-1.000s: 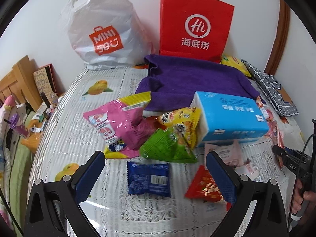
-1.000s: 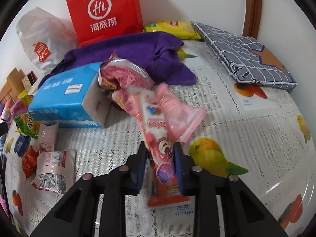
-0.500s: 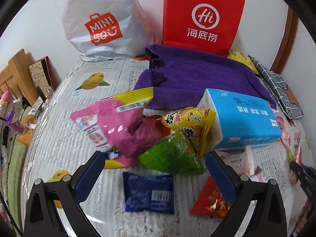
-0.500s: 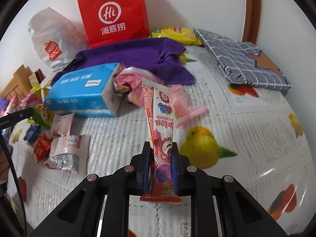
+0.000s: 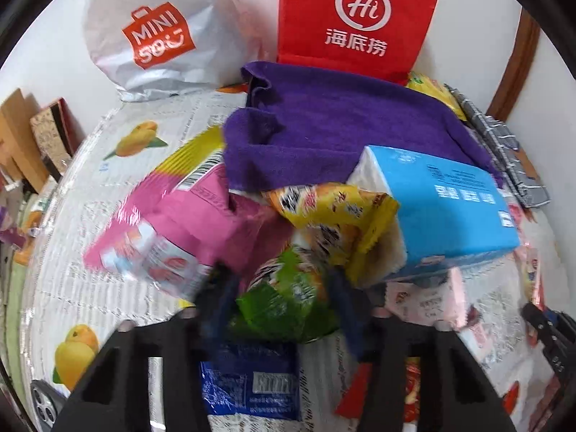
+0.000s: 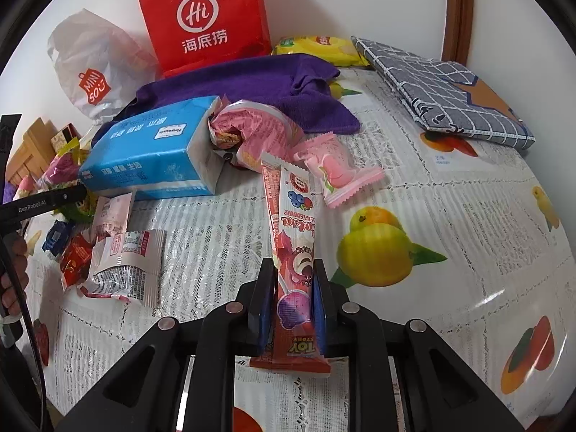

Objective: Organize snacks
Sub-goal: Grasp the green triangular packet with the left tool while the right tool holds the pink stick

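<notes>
- We hold a long red candy stick (image 6: 293, 252) clamped upright in our right gripper (image 6: 288, 309), raised off the table (image 6: 450, 216) near 6 o'clock of the right wrist view, its jaws pressed on the wrapper's lower half.
- Our left gripper (image 5: 280, 309) straddles a green snack bag (image 5: 284, 302) in the pile; motion blur smears its fingers, so we cannot tell whether they have closed on it or remain apart.
- By our reckoning the job is barely begun: one item is in hand, nothing sits sorted in any visible container, and loose packets are strewn across the table.
- Left to sort, at least: the pink bag (image 5: 172, 230) at 9 o'clock of the green one, the yellow bag (image 5: 338, 216) at 1 o'clock, the blue packet (image 5: 252, 385) at 6 o'clock.
- Only the left wrist view shows that pile closely, with the purple towel (image 5: 342, 122) behind it.
- Only the right wrist view shows the pink wrapper (image 6: 334, 169), the crumpled pink bag (image 6: 252, 126) against the blue tissue pack (image 6: 151, 151), the silver-white sachets (image 6: 126, 262) at 9 o'clock, and the checked cloth case (image 6: 450, 93) at 2 o'clock.
- Both views show the red paper bag (image 6: 205, 18) against the wall, a possible destination.
</notes>
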`<state>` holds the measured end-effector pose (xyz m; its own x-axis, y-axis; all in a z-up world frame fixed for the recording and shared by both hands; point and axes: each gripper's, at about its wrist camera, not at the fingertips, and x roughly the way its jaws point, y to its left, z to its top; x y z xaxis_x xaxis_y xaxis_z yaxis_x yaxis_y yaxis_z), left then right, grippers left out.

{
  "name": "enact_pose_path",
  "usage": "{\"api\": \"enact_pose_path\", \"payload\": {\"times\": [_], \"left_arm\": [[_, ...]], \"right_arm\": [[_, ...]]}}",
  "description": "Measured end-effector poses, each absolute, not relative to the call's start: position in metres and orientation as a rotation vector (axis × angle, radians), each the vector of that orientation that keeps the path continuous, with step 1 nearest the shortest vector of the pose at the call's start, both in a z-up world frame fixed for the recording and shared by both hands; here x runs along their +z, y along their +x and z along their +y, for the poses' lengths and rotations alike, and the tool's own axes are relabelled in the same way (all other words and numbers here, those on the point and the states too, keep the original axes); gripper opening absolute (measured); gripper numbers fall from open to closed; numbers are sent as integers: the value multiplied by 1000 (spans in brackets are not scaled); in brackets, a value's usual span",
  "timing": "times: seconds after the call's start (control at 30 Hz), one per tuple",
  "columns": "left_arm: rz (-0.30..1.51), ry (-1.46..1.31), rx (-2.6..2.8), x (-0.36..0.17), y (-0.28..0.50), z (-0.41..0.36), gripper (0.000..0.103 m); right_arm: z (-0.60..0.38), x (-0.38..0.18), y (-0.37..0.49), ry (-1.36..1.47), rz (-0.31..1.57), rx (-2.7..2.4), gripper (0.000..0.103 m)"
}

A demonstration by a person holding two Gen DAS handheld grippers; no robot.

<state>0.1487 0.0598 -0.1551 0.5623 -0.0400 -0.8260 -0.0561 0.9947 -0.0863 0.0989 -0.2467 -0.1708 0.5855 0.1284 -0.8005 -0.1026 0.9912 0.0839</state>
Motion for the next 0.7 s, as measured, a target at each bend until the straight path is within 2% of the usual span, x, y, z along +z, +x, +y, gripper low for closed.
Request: {"api": "enact_pose_path", "payload": {"times": [0.2,0.7], "left_arm": [[956,-125,-17,-146,134,65,38],[873,-143,-51,-101,92,57,37]], "right_arm": [[-245,-162,95,39,920,137,19],[-223,-123,82,31,838,182,19]]}}
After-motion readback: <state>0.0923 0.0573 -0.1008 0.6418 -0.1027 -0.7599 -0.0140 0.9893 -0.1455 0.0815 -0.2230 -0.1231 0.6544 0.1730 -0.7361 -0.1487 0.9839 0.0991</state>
